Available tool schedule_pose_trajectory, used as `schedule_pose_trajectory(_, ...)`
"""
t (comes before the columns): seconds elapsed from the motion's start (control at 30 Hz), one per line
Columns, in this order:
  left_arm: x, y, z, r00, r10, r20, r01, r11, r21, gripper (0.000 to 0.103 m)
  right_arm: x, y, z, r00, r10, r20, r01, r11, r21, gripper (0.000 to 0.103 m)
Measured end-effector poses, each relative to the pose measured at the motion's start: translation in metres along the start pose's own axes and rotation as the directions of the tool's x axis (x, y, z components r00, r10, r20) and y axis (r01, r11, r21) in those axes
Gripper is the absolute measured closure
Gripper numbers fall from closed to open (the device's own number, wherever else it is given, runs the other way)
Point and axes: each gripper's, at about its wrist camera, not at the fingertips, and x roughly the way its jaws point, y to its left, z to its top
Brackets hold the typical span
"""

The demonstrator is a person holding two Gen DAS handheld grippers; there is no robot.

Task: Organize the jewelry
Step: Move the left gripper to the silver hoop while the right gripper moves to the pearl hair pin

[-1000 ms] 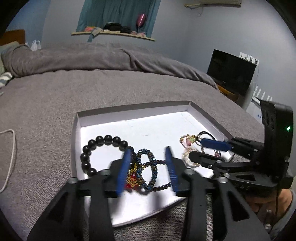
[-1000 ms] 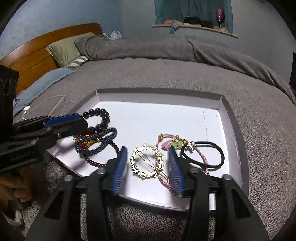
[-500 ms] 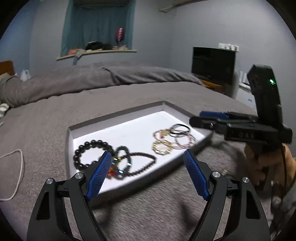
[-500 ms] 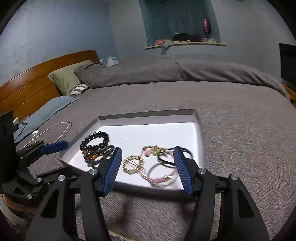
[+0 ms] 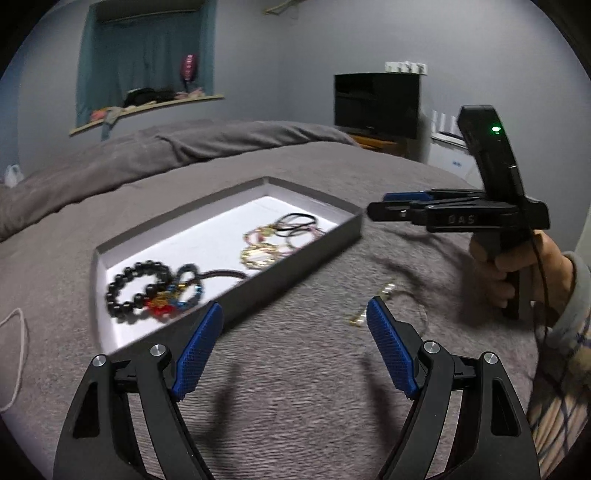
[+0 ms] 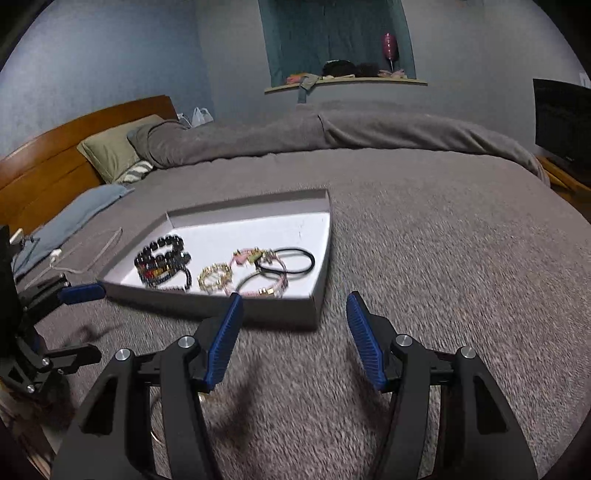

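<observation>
Both tongs gape empty over the bed [image 6: 424,258]: left tongs [image 5: 295,345], right tongs [image 6: 293,338]; jewelry (bead bracelets [image 5: 142,286], hair ties [image 6: 291,262]) lies in the tray [image 5: 291,262]

A wide bed [image 6: 424,229] covered by a grey blanket fills the room, with a wooden headboard [image 6: 48,162] and an olive pillow [image 6: 110,147] at its left end. Behind it, blue-grey walls [image 6: 110,55] hold a recessed window with teal curtains [image 6: 332,33] above a cluttered sill [image 6: 347,79]. A dark television [image 5: 376,105] stands on a low wooden stand at the right, and the light is dim.
</observation>
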Motion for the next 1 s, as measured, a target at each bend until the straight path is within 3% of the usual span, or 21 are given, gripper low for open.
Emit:
schedule_pose_trajectory(0.13,0.004,-0.015,-0.001,0.998,-0.058,-0.007,0.058,0.998,0.006,0.026,-0.005,0.001,-0.006,1.0,-0.02,-0.004,0.02,1.0,-0.012,0.045)
schedule_pose_trajectory(0.4,0.008,-0.054,-0.005,0.996,-0.089,0.021,0.089,0.996,0.013,0.036,-0.011,-0.015,-0.008,0.999,-0.05,-0.001,0.05,0.999,0.021,0.044)
schedule_pose_trajectory(0.5,0.02,-0.071,-0.007,0.996,-0.083,-0.035,0.086,0.994,0.063,0.038,-0.014,-0.022,-0.01,0.998,-0.058,0.0,0.057,0.998,0.032,0.044)
schedule_pose_trajectory(0.8,0.047,-0.074,-0.007,0.983,-0.087,-0.162,0.096,0.994,0.045,0.038,-0.024,-0.037,-0.021,0.998,-0.06,-0.016,0.061,0.997,0.037,0.044)
schedule_pose_trajectory(0.93,0.059,-0.082,-0.005,0.98,-0.032,-0.197,0.048,0.996,0.075,0.039,-0.025,-0.039,-0.025,0.998,-0.056,-0.026,0.057,0.998,0.03,0.044)
schedule_pose_trajectory(1.0,0.061,-0.08,-0.003,0.981,-0.016,-0.196,0.029,0.998,0.064,0.044,-0.025,-0.038,-0.026,0.998,-0.054,-0.027,0.055,0.998,0.028,0.044)
